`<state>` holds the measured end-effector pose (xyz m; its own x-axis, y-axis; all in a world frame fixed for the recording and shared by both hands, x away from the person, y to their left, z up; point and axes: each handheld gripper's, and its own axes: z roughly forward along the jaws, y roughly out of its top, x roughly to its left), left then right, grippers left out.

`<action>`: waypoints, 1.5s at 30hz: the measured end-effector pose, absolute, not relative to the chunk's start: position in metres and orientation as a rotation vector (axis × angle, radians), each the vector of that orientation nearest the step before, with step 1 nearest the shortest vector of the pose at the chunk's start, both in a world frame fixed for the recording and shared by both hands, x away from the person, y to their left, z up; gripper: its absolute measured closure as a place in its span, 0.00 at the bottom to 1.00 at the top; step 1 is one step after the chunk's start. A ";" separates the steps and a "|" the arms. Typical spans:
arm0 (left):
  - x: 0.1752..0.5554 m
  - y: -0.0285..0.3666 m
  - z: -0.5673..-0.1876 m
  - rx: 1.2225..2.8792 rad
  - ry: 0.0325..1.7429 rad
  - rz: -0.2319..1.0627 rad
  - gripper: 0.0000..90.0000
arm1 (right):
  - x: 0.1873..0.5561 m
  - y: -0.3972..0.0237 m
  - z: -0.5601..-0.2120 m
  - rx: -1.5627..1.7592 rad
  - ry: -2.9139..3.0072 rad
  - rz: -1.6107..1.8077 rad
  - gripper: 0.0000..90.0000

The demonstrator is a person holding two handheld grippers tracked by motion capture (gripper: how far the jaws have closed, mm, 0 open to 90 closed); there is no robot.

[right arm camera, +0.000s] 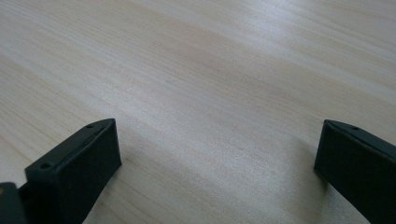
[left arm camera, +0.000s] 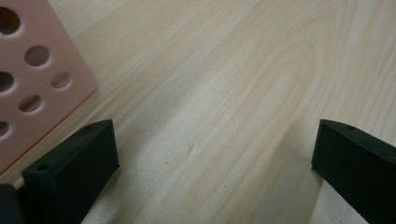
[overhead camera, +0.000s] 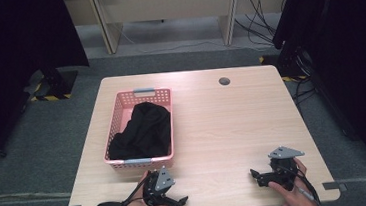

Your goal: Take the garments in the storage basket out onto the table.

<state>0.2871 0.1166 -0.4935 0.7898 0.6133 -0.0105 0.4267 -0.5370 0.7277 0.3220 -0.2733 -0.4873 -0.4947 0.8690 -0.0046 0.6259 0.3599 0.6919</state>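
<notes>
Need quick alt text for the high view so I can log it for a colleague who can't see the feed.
A pink basket holding a crumpled black cloth sits on the left half of a light wooden table. At the near edge, the left gripper lies just in front of the basket and the right gripper lies toward the right side, both open and holding nothing.

Left tongs [overhead camera: 176, 204] and right tongs [overhead camera: 255, 175] both gape wide.
</notes>
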 end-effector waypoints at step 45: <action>0.288 0.127 -0.484 2.175 0.836 0.303 0.03 | 0.322 -0.273 -0.487 1.305 2.258 0.904 0.00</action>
